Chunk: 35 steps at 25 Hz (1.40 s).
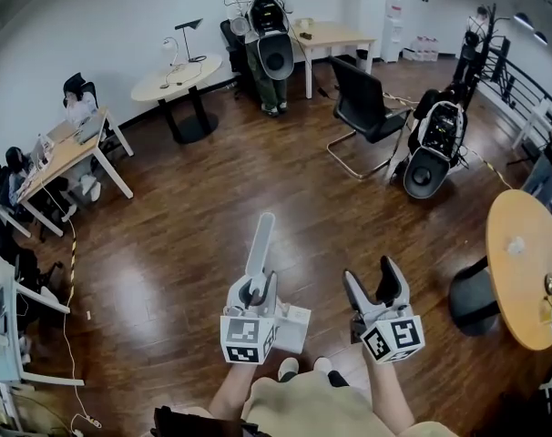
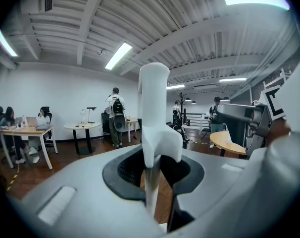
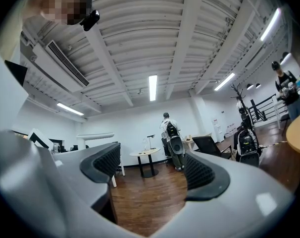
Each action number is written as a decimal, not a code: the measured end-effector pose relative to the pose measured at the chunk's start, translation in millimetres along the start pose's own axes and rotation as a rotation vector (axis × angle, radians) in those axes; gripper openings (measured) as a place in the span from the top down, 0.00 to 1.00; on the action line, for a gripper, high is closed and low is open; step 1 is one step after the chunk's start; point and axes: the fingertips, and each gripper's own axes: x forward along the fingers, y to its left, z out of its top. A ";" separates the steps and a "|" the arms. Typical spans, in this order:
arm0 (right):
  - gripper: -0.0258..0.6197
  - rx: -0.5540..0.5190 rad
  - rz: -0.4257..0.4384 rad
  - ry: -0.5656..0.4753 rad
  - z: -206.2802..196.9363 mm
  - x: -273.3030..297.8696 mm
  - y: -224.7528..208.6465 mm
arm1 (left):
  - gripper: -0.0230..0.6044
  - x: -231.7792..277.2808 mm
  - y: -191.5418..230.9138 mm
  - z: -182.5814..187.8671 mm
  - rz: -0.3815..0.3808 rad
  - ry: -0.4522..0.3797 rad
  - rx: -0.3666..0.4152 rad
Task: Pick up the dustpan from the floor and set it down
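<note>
My left gripper (image 1: 251, 291) is shut on the white dustpan handle (image 1: 260, 242), which sticks out forward past the jaws over the wooden floor. The dustpan's white body (image 1: 294, 328) hangs by the gripper's right side, above the floor. In the left gripper view the handle (image 2: 155, 113) stands upright, pinched between the dark pads (image 2: 121, 170). My right gripper (image 1: 376, 285) is level with the left one and a little to its right. It is open with nothing between its fingers, and in the right gripper view only floor shows between its pads (image 3: 104, 163).
A round wooden table (image 1: 522, 262) stands close on the right. A black chair (image 1: 362, 107) and a black-and-white machine (image 1: 435, 148) stand ahead on the right. A person with a backpack (image 1: 262, 35) stands at the back. Desks (image 1: 62, 157) line the left wall.
</note>
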 end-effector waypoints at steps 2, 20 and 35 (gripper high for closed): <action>0.35 0.000 0.005 0.012 -3.7 0.1 1.3 | 0.85 0.7 0.3 -9.2 0.002 0.018 -0.006; 0.36 0.012 0.068 0.181 -59.3 15.0 30.1 | 0.85 9.8 16.5 -116.2 0.017 0.247 0.016; 0.36 -0.003 0.122 0.332 -125.0 24.0 45.0 | 0.85 17.2 51.1 -200.6 0.039 0.413 0.057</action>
